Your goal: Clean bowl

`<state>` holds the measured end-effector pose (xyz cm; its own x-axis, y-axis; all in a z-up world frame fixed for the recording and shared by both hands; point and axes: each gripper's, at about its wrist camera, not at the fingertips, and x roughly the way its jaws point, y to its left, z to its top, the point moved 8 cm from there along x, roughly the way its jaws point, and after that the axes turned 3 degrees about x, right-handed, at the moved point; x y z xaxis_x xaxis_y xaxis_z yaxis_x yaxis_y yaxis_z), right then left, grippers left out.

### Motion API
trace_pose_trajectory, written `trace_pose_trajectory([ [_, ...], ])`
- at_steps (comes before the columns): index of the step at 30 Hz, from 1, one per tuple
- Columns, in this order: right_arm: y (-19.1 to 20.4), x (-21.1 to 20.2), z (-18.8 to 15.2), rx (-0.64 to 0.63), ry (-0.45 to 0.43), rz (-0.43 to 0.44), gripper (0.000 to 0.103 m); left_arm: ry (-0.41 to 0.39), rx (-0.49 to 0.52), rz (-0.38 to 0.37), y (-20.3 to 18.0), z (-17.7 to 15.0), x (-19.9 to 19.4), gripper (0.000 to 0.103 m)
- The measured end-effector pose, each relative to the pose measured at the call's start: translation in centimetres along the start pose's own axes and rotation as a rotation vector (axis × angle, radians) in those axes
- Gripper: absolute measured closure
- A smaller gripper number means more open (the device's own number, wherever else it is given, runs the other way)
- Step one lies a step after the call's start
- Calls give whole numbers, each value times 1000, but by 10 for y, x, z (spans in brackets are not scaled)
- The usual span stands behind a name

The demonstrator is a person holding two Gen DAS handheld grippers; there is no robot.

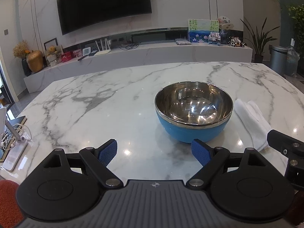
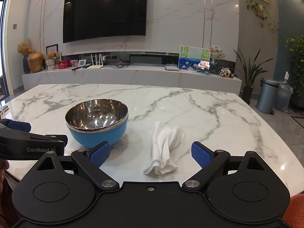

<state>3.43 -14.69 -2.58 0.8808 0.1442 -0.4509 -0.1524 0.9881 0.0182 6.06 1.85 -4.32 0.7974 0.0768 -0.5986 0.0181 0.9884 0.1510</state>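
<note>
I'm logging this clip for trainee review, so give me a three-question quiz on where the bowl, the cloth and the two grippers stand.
1. True or false: the white cloth lies inside the blue bowl.
2. Which gripper has the cloth lined up between its fingers: (a) left gripper, (b) right gripper?
3. Fill in: both grippers are ____ and hold nothing.

Key
1. False; it lies on the marble table beside the bowl, apart from it.
2. b
3. open
</note>
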Motion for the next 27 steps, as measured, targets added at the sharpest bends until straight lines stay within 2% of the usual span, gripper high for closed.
trace_pose_trajectory([
  [21, 4, 3, 1, -24, 11, 5, 11, 17, 12, 13, 3, 1, 2, 18],
  [27, 6, 8, -1, -37, 32, 0, 11, 35, 1, -9, 5, 3, 6, 18],
])
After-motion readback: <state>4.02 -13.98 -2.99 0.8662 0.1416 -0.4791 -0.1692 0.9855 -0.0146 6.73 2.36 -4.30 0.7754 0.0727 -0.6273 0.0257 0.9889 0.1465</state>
